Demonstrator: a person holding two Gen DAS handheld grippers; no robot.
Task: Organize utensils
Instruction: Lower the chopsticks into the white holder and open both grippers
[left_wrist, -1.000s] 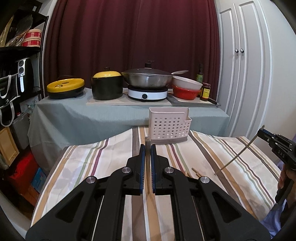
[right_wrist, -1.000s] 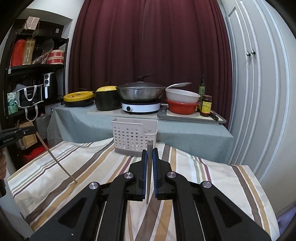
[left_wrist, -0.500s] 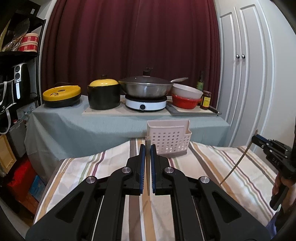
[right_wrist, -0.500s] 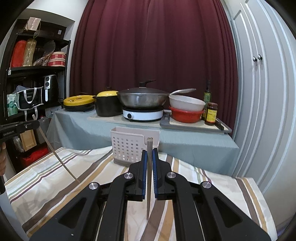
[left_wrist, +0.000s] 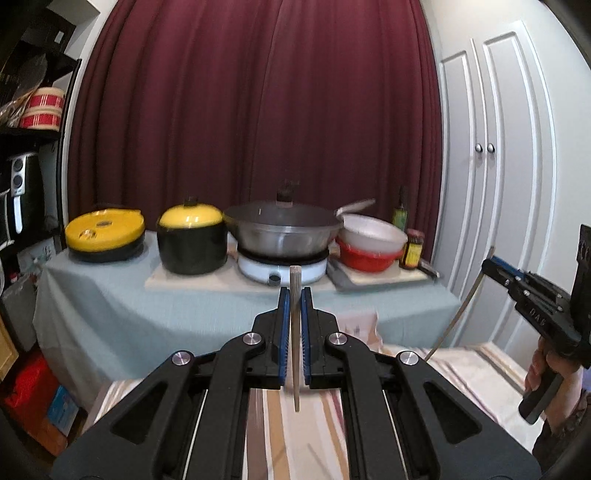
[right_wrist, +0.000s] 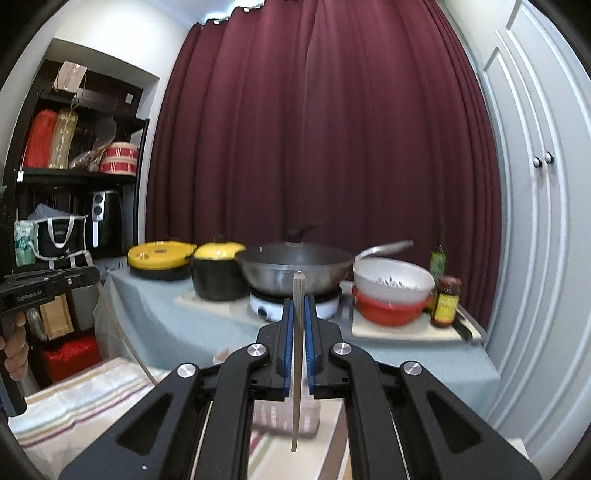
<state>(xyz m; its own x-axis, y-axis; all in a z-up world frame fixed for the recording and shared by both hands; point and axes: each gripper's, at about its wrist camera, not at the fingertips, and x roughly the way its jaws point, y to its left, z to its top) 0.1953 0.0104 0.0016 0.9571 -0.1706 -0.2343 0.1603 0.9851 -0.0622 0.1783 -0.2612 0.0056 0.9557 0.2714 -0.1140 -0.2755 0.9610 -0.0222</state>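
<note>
My left gripper (left_wrist: 294, 297) is shut on a pale wooden chopstick (left_wrist: 295, 278) that stands upright between its blue pads. In the same way, my right gripper (right_wrist: 298, 306) is shut on a second chopstick (right_wrist: 295, 424), also upright. Low behind the right gripper's fingers, partly hidden and blurred, is the white perforated utensil basket (right_wrist: 284, 417). It stands on the striped tablecloth (right_wrist: 74, 398). At the right edge of the left wrist view, a hand holds the right gripper (left_wrist: 493, 265) with its chopstick (left_wrist: 461, 310) slanting down.
Behind the striped table stands a counter under a grey-green cloth (left_wrist: 147, 314), with yellow-lidded pots (left_wrist: 192, 240), a wok (left_wrist: 282, 230) on a white cooker, stacked bowls (left_wrist: 369, 243) and bottles. A dark shelf unit (right_wrist: 74, 184) is at the left and white cupboard doors (left_wrist: 487, 184) at the right.
Both grippers have lifted and tilted up while still shut on their chopsticks. The basket and the striped table have dropped low in both views, and the basket is now mostly behind the fingers.
</note>
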